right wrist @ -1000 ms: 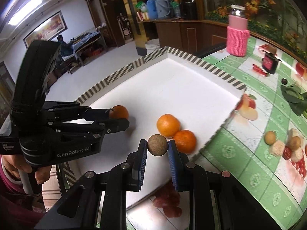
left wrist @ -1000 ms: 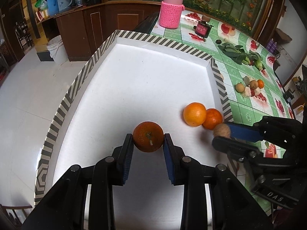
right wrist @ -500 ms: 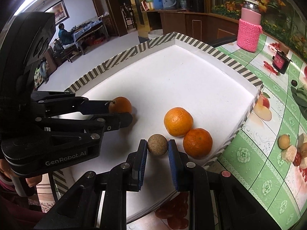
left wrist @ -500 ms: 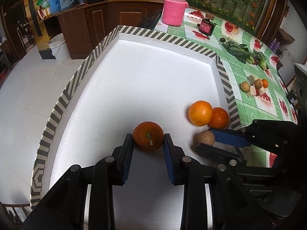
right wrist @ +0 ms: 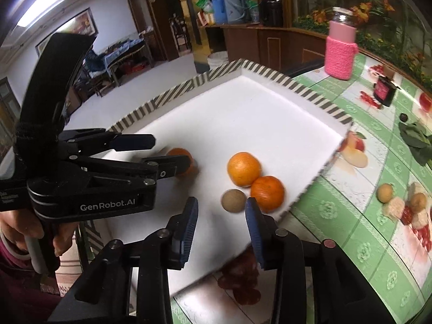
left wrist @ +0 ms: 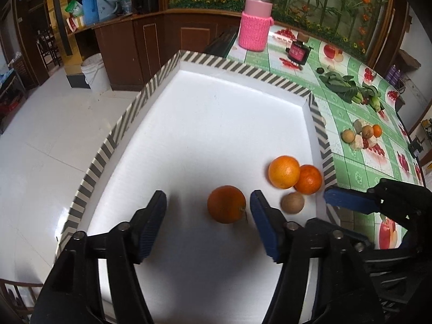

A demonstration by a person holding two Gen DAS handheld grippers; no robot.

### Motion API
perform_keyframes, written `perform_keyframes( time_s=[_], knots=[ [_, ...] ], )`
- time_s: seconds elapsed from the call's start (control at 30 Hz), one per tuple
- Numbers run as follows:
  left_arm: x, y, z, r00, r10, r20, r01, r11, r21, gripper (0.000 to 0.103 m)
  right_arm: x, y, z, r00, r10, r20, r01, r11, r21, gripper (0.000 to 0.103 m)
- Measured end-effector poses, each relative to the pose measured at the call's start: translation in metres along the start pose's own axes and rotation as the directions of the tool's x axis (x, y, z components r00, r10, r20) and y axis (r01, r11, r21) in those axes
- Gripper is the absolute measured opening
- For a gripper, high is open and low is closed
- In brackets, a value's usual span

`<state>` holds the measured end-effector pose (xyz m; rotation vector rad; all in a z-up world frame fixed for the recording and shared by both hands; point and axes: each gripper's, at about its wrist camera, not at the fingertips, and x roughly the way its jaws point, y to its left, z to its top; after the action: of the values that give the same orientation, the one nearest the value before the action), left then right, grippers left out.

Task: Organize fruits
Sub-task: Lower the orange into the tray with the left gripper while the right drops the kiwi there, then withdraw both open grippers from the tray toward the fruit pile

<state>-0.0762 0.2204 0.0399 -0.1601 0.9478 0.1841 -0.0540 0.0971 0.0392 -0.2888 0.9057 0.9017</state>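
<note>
White tray floor holds four fruits: my left gripper stands spread, grasping nothing, around a dark orange. Rightward, my right gripper gapes, released, before the brown fruit touching two oranges. More fruit waits on the tablecloth, so I judge sorting partly done.

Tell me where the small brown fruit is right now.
The small brown fruit lies on the white tray, near its right edge, just in front of the two oranges and between the tips of the open right claw.
</note>
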Motion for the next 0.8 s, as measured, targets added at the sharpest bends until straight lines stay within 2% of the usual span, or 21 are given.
perform_keyframes(
  time_s=[0.13,0.47,0.8],
  knots=[
    [-0.01,-0.008,0.003,0.999,0.004,0.035,-0.005,1.0,0.011,0.065,-0.017,-0.013,-0.002,0.999,-0.017,0.028,0.016,0.999,0.035,0.049],
    [-0.021,-0.049,0.009,0.997,-0.051,0.065,0.047,0.997,0.06,0.065,-0.055,-0.058,-0.018,0.994,-0.09,0.066,0.081,0.989,0.122,0.052],
    [-0.02,-0.102,0.015,0.992,-0.117,0.053,0.11,0.986,0.123,0.065,-0.09,-0.125,-0.061,0.978,-0.2,0.05,0.18,0.947,0.266,0.054]
  ],
)
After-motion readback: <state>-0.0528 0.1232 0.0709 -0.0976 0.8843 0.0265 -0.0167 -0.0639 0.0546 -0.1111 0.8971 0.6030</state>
